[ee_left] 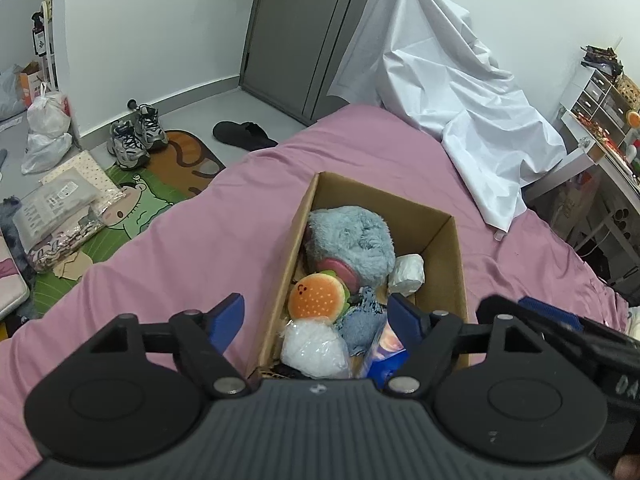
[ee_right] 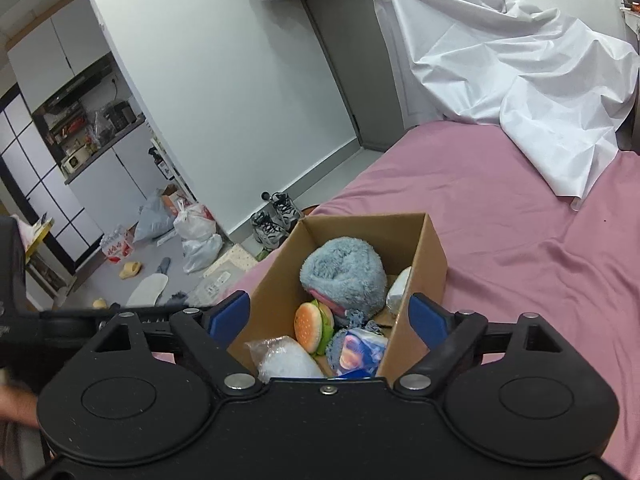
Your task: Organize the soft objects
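The soft objects are being kept in an open cardboard box (ee_left: 448, 264) on the pink bed (ee_left: 192, 240): a fluffy blue plush (ee_left: 352, 240), a burger toy (ee_left: 318, 294), a clear-wrapped white bundle (ee_left: 314, 350), a blue printed packet (ee_right: 360, 350). Both claws are being held wide apart and empty, the left claw (ee_left: 316, 318) over the box's near end, the right claw (ee_right: 330, 316) likewise. In judgement, one item should be approached from above and squeezed gently at its middle. No brand or label is being shown legibly; only blurred characters are visible on the right claw's body.
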Available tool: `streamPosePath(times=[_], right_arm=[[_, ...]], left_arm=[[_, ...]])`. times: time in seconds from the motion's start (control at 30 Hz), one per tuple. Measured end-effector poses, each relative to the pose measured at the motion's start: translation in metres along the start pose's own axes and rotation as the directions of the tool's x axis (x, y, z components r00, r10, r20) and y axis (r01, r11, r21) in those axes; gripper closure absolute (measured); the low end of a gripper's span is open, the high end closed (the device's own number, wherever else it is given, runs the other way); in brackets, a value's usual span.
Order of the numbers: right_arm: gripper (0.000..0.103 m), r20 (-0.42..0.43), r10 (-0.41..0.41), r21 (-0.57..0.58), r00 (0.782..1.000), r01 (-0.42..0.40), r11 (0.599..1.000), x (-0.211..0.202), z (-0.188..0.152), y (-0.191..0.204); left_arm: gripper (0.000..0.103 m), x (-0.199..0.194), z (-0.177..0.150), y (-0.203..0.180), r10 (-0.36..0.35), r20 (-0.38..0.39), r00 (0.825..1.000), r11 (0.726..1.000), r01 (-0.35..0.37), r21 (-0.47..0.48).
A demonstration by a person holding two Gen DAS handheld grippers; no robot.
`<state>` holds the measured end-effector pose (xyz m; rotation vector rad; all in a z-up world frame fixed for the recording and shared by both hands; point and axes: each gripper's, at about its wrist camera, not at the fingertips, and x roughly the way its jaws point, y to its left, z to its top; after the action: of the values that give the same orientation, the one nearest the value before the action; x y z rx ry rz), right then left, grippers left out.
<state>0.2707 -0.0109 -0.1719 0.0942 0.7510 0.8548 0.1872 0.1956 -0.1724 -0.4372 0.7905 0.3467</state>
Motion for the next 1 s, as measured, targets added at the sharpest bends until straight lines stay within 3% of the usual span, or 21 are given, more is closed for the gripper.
streamPosePath(times=[0.5, 1.0], right_arm=[[0.011, 0.049, -0.014, -0.03, 0.999, 0.015, 0.999, -0.031, -0.006, -0.012], [0.0, 0.159, -0.063, 0.013, 0.985, 0.062, 0.998, -0.092, -0.002, -0.035]], left_arm=[[0.012, -0.012, 0.009, -0.011, 0.034, 0.072, 0.997, 0.999, -0.035, 0.015], [0.006, -0.048, -0.013, -0.05, 0.003, 0.012, 1.0, 0.993, -0.004, 0.114]])
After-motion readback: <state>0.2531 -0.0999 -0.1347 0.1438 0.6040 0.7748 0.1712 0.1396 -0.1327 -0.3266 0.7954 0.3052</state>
